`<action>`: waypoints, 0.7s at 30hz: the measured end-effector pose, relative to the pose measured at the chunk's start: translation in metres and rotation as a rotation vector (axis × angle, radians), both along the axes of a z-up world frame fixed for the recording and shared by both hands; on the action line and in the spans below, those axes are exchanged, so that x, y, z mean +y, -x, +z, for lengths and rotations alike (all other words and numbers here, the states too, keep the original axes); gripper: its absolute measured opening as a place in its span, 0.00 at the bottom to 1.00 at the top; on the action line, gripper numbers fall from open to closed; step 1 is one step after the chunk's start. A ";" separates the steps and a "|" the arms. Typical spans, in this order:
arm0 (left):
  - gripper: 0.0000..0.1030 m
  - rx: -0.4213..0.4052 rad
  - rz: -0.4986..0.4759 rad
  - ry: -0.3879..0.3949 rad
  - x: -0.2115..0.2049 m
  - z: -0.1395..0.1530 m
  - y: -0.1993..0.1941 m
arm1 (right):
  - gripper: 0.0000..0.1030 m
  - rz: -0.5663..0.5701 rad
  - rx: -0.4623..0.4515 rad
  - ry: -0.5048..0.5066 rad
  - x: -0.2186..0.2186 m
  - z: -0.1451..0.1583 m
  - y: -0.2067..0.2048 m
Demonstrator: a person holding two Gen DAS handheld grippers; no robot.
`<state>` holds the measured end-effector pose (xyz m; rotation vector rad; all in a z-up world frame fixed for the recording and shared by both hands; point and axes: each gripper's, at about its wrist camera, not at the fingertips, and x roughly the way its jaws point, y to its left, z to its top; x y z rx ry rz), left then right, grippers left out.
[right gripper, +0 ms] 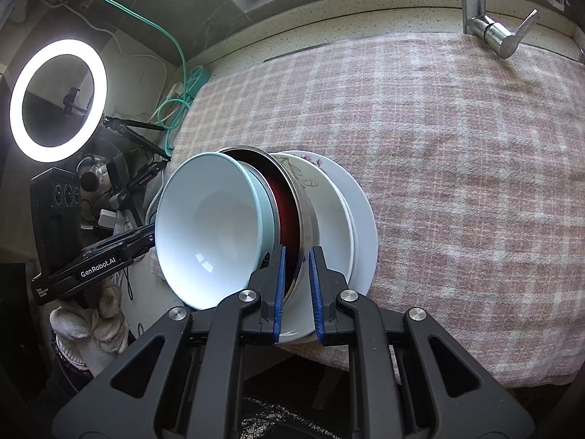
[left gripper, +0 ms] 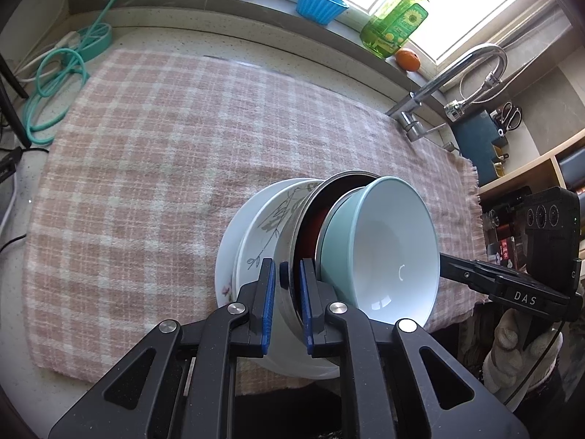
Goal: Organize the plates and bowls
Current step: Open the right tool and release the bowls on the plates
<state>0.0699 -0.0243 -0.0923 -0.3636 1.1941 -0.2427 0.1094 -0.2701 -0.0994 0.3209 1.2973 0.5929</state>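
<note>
Hand-held grippers [left gripper: 287,285] clamp steel bowl [left gripper: 292,226], apparently tipped sideways

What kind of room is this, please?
Most likely a home kitchen: a tap stands behind the cloth-covered counter, an oil bottle sits on the windowsill, and stacked bowls are being handled.

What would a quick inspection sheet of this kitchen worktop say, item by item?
Surface: pink checked cloth over a speckled counter.
Job's things: nested stack by the cloth's near edge: pale green bowl, steel bowl, patterned plate, white plate.
Clutter: nothing seen on the cloth.
Grippers: left gripper and right gripper, fingers shut on the steel bowl's rim.
Cables: teal hose coiled at the counter's end.
Surroundings: tap, oil bottle, blue cup, orange, ring light.
</note>
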 end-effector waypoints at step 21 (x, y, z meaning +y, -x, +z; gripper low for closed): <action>0.44 -0.262 0.064 -0.210 -0.008 0.068 0.050 | 0.51 -0.047 -0.315 0.088 -0.039 0.067 0.044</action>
